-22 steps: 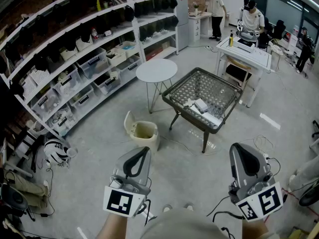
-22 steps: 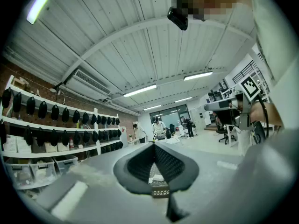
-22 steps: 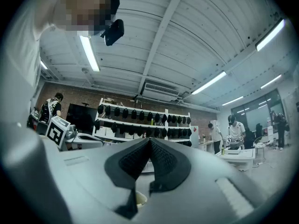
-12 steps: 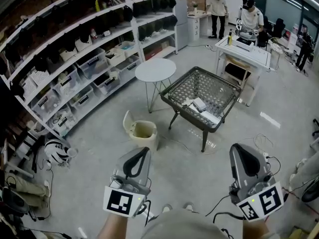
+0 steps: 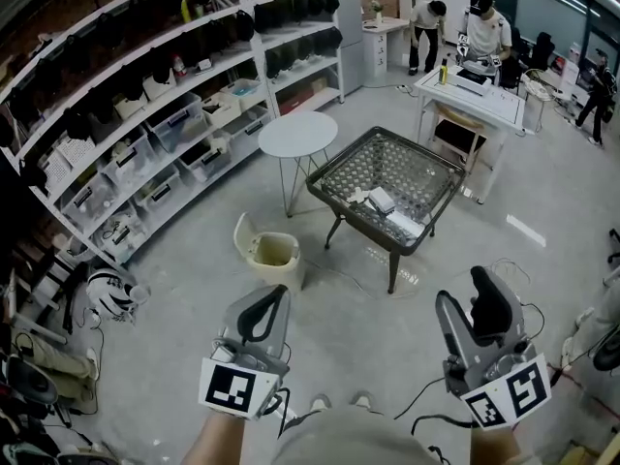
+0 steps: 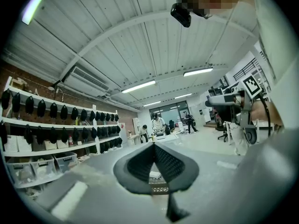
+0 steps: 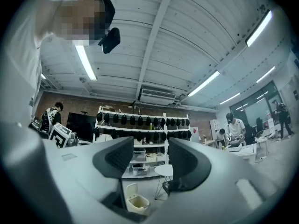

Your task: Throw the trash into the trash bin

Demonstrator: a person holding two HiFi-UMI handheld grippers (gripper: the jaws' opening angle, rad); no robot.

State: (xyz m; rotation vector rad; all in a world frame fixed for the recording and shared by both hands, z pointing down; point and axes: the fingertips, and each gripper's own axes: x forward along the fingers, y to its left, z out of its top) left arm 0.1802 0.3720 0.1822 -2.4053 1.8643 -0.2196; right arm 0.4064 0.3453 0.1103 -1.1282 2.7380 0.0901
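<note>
A cream trash bin (image 5: pixel 272 254) with its lid up stands on the grey floor ahead of me; it also shows low between the jaws in the right gripper view (image 7: pixel 137 201). Behind it, white trash pieces (image 5: pixel 382 200) lie on a black mesh table (image 5: pixel 426 158). My left gripper (image 5: pixel 274 295) is held low at the left, its jaws pressed together with nothing in them (image 6: pixel 154 146). At the right, my right gripper (image 5: pixel 463 289) has its jaws spread apart and empty (image 7: pixel 150 155). Both grippers are well short of the table and the bin.
A round white table (image 5: pixel 298 134) stands beside the mesh table. Long shelves (image 5: pixel 145 114) with bins and dark hats line the left wall. People work at a white desk (image 5: pixel 475 95) at the back. Cables (image 5: pixel 513 279) lie on the floor at the right.
The right gripper's jaws were together and now stand apart. The view has edged forward toward the mesh table and bin. The left gripper looks the same.
</note>
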